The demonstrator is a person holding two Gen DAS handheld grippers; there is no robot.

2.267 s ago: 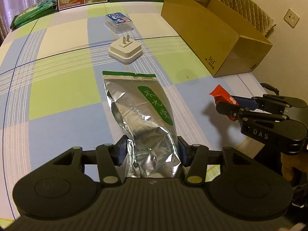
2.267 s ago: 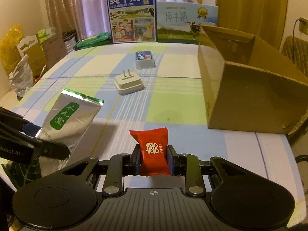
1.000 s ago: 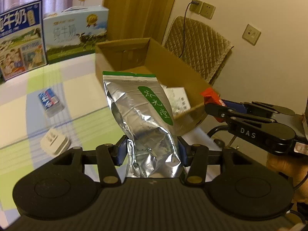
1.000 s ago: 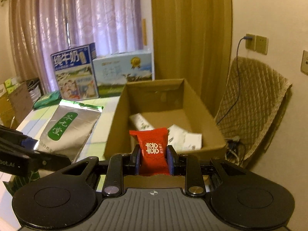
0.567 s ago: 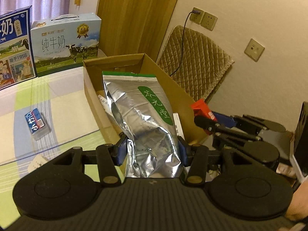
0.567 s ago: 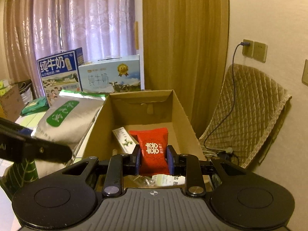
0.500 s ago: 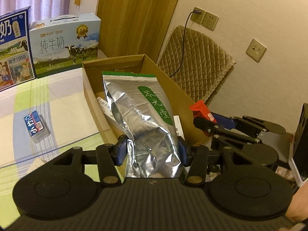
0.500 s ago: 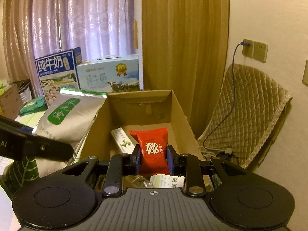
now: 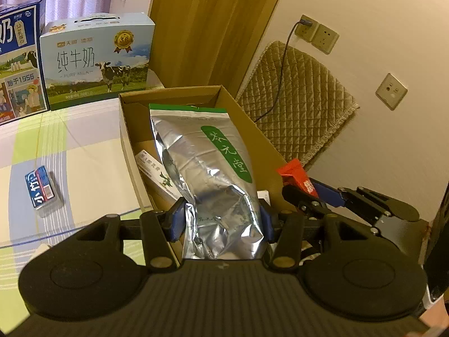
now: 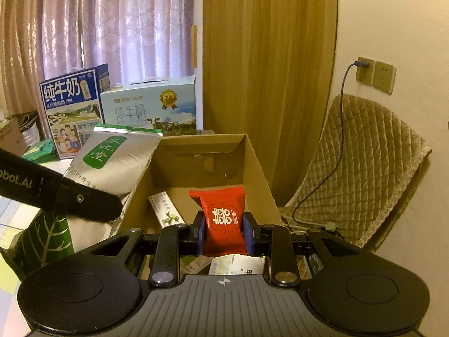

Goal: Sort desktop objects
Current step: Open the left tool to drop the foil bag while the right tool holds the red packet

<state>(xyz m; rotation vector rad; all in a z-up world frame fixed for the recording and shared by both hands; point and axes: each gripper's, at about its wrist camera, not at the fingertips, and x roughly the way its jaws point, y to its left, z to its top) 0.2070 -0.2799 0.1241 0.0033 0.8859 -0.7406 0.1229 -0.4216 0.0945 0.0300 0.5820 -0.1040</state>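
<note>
My left gripper [image 9: 221, 221] is shut on a silver foil pouch [image 9: 207, 174] with a green label, held over the open cardboard box [image 9: 127, 146]. My right gripper [image 10: 223, 233] is shut on a small red candy packet [image 10: 223, 219], also above the box [image 10: 258, 174]. Inside the box lie a few white paper packets [image 10: 165, 210]. In the left wrist view the right gripper [image 9: 300, 193] with the red packet [image 9: 294, 174] hovers at the box's right wall. In the right wrist view the pouch [image 10: 112, 160] hangs over the box's left wall.
A small blue-and-white pack [image 9: 42, 191] lies on the checked tablecloth [image 9: 84, 163] left of the box. Two milk cartons [image 9: 98, 59] stand at the table's far edge. A quilted chair [image 10: 364, 165] and wall sockets [image 10: 376, 74] sit right of the box.
Both grippers rose from the table and swung right to above the box, each keeping its item. In the last half second they crept a little further over it.
</note>
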